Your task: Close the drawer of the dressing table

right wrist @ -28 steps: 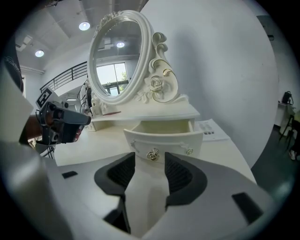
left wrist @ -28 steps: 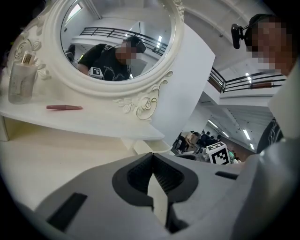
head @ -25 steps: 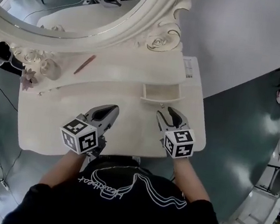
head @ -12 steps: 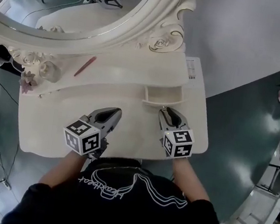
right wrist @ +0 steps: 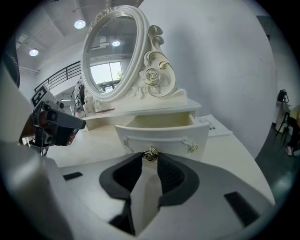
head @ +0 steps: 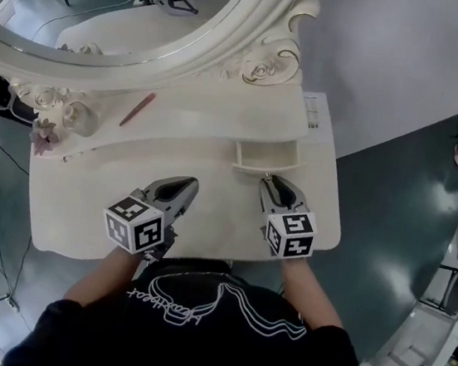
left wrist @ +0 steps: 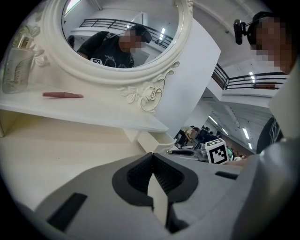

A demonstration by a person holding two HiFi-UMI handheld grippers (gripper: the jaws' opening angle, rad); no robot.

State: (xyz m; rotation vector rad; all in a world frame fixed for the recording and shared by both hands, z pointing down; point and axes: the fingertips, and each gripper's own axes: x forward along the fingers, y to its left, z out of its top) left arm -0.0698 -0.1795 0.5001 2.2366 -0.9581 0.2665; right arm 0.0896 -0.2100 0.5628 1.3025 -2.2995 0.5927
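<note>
- While the drawer (right wrist: 161,136) stands pulled out from under the raised shelf (head: 204,120) at the right side of the tabletop (head: 84,201), its inside shows bare and its small metal knob (right wrist: 150,153) faces the person.
- The right hand-held gripper (right wrist: 150,157) points straight at the drawer front. Its jaws have just been closing and they clench the knob, one tip touching it on each side.
- The left hand-held gripper (head: 185,187) is over the middle of the tabletop, well to the left of the drawer. It is clenched tip to tip, with nothing between its jaws.
- A thin red stick (head: 137,108) lies on the shelf, and a clear glass jar (head: 79,115) stands near the shelf's left end.
- An oval mirror (head: 110,3) in a carved white frame rises behind the shelf.
- A printed sheet (head: 317,114) lies at the back right corner of the tabletop, just beyond the drawer.
</note>
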